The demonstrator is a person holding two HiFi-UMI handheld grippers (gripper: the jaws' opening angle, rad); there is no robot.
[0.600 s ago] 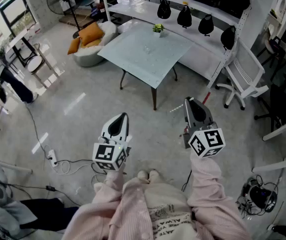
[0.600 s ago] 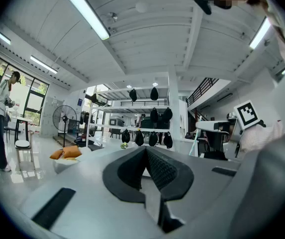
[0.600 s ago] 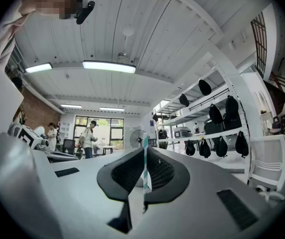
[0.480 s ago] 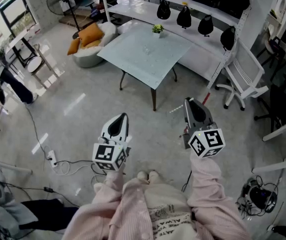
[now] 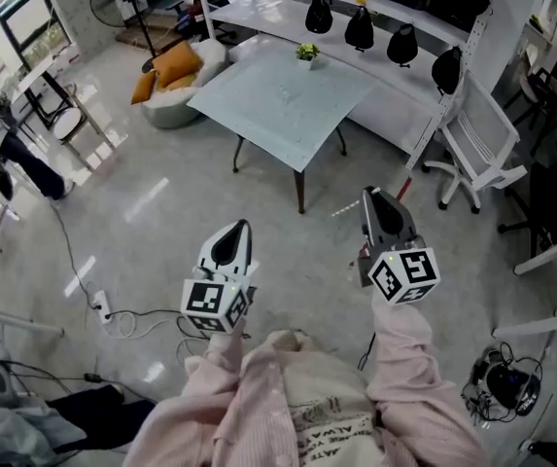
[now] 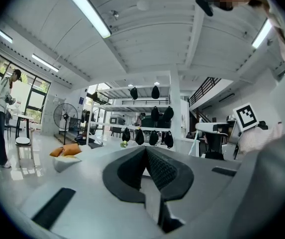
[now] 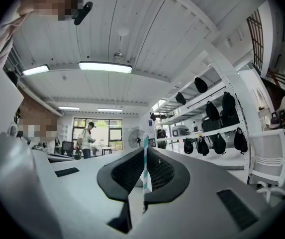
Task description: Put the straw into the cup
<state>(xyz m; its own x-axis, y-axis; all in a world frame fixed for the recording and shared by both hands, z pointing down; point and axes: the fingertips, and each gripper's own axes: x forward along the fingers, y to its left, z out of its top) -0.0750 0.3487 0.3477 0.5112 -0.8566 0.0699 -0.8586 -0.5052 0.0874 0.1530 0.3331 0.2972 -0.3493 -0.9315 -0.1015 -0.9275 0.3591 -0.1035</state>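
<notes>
- Hardly anything has moved since half a second ago: both grippers hang at the same spot in front of the pink sleeves [image 5: 400,353], and the head view has only tipped a hair.
- The right gripper [image 5: 368,196] has its jaws pinching a teal-and-white striped straw [image 7: 144,159], which stands upright and pokes out above the jaw tips.
- The left gripper [image 5: 243,224] has its jaws pressed together with nothing in them.
- I can't pick out a cup anywhere. The glass table [image 5: 288,125] is well ahead across the floor with a little plant [image 5: 306,53] on its far corner, and anything else on it is too small to tell.
- Looks to me like the carry stage: straw in hand, not at the cup yet. The next move calls for closing in on the table, finding the cup, lining the straw up over its mouth and lowering it in before letting go.
</notes>
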